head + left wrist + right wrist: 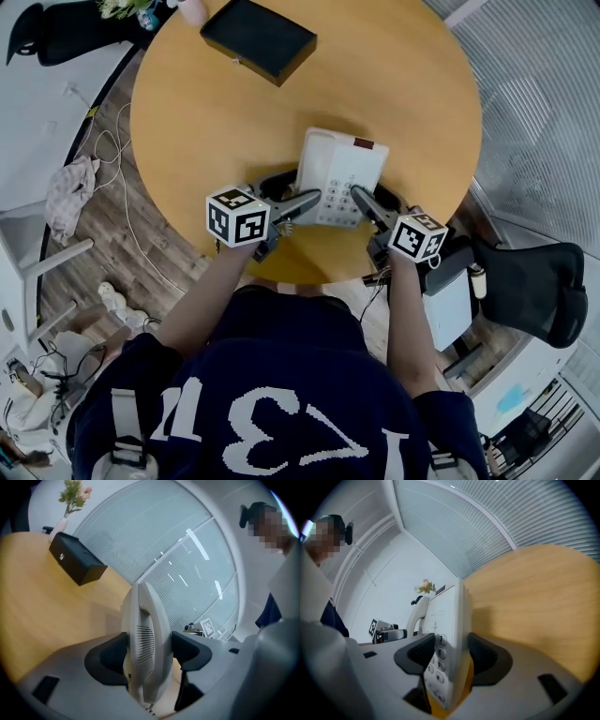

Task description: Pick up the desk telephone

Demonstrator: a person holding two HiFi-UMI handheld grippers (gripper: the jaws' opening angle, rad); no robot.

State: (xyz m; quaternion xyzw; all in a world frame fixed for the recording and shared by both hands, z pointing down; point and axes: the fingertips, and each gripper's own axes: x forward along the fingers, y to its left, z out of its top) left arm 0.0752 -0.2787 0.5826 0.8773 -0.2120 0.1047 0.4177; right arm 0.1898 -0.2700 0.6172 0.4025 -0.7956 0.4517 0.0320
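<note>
Your left claw [302, 201] is clamped across the handset [146, 634] side of the white desk telephone [345, 167]. Your right claw [364, 199] grips the keypad [436, 660] edge, one jaw on the buttons and the other against the underside. The telephone sits between both claws at the near edge of the round wooden surface [206, 122]; whether it rests on the wood or hangs clear cannot be told. A black box [259, 38] lies well apart at the far side, with flowers [72, 494] beyond it.
</note>
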